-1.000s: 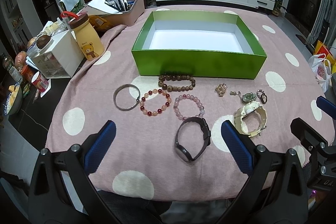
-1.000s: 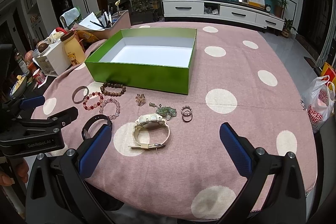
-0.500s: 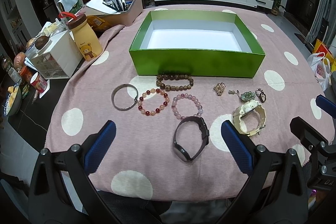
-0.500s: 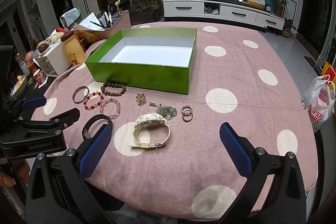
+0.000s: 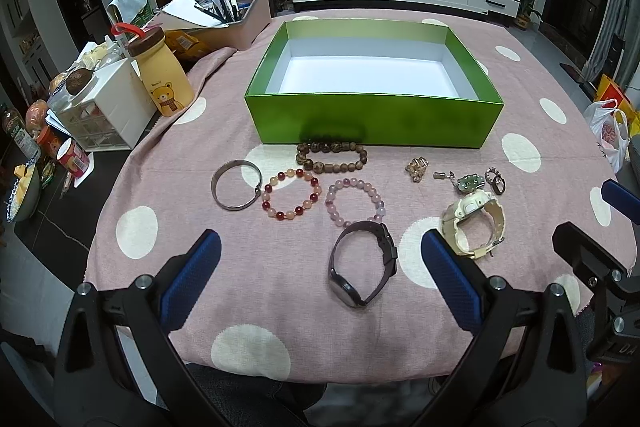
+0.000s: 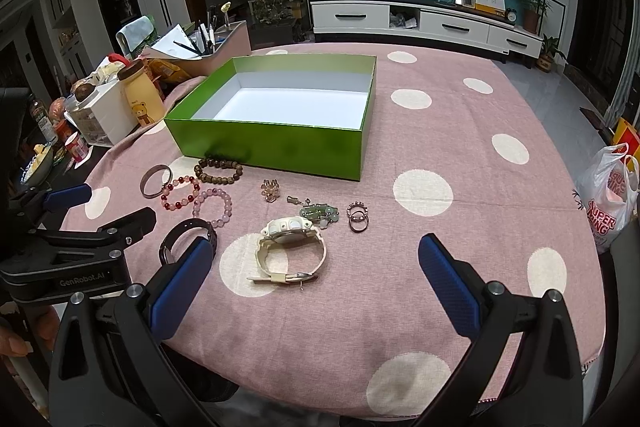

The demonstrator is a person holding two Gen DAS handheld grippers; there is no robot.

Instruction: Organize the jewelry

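Jewelry all sits on the counter [image 5: 280, 307] in front of the green box [image 5: 372, 115], which we see empty: bracelets [image 5: 290, 194], black band [image 5: 362, 263], cream watch [image 6: 290, 243]. Left hand-held gripper [image 5: 320, 275] and right hand-held gripper [image 6: 314, 275] both spread apart, holding nothing.

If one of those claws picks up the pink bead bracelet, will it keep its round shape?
Probably not. The pink bead bracelet looks like separate beads strung in a loop, so it would likely sag. Its smooth, round beads may slip, and pushed across the tablecloth it would probably deform.

Pink dotted tablecloth [image 5: 280, 307] under green box [image 5: 372, 123], bracelets [image 5: 290, 193], watches [image 6: 290, 247].
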